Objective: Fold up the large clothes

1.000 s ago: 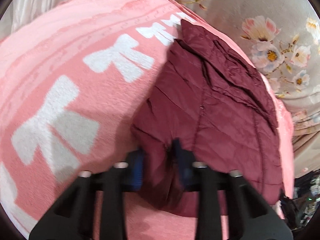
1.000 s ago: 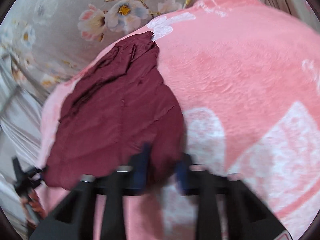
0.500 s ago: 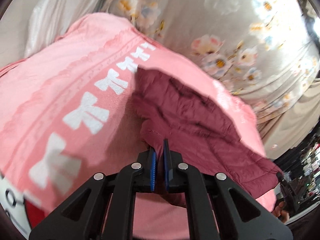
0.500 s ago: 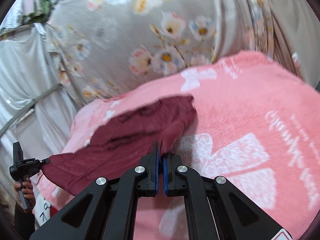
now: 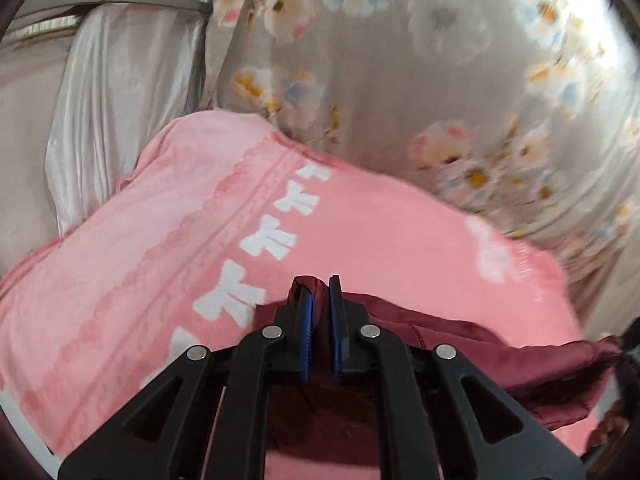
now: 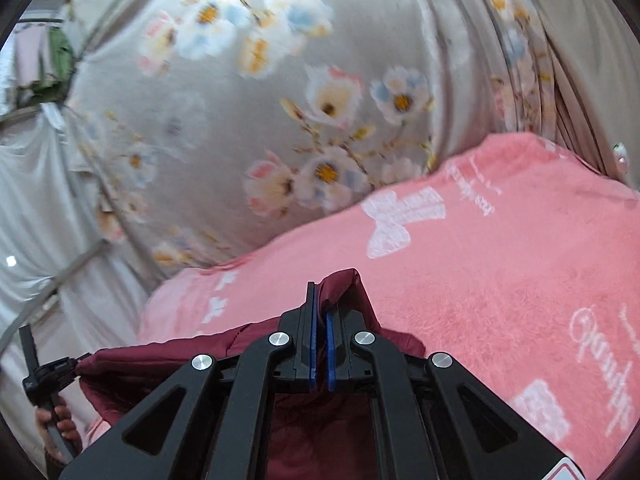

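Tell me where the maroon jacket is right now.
The maroon jacket hangs between the left gripper and right gripper, above the pink blanket.

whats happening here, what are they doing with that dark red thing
A person is folding a large maroon quilted garment on a bed covered by a pink fleece blanket with white bows. Each hand holds a black two-finger gripper. The left gripper and the right gripper are each shut on an edge of the garment, which is raised off the blanket and stretched between them. A grey floral curtain hangs behind the bed.
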The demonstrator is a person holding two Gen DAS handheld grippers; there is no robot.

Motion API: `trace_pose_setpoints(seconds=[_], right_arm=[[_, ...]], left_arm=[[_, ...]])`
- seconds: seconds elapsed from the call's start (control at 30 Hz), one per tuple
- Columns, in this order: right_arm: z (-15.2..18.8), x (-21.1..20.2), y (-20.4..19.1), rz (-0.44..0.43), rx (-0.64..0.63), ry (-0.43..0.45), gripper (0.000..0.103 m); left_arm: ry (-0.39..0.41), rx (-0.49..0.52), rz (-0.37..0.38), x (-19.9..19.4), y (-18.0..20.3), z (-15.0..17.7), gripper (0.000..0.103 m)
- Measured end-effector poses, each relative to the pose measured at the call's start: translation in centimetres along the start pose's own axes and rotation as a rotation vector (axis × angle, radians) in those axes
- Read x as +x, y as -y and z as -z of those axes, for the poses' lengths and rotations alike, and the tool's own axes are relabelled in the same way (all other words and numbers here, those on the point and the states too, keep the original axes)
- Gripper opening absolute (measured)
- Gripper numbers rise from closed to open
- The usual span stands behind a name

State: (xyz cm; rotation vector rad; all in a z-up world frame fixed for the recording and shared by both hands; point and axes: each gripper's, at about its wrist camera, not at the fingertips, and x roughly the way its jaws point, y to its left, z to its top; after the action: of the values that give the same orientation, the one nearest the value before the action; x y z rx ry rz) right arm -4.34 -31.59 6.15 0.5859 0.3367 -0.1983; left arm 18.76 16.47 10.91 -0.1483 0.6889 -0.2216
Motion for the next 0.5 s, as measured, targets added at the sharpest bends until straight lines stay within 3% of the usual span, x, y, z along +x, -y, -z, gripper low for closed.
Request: trace_pose_setpoints(seconds=[0.1,0.23,0.5], right_arm=[[-0.1,6.9,1.3,0.071,0.042,-0.059,0.003],[0.8,12.4,2.6,0.137,0.053,-0.110,0.003],[3.3,19.1,3.4,0.247,-0.008,-0.185,0.003]], left_arm=[[-0.064,0.019,-0.091,7.1,1.4,-0.4,0.008],[-0.149,0.015,-0.145,13.6,1.4,0.6,0.008],[-0.247,-0.003,-0.203,20.9,0.7,3.0,0.010]])
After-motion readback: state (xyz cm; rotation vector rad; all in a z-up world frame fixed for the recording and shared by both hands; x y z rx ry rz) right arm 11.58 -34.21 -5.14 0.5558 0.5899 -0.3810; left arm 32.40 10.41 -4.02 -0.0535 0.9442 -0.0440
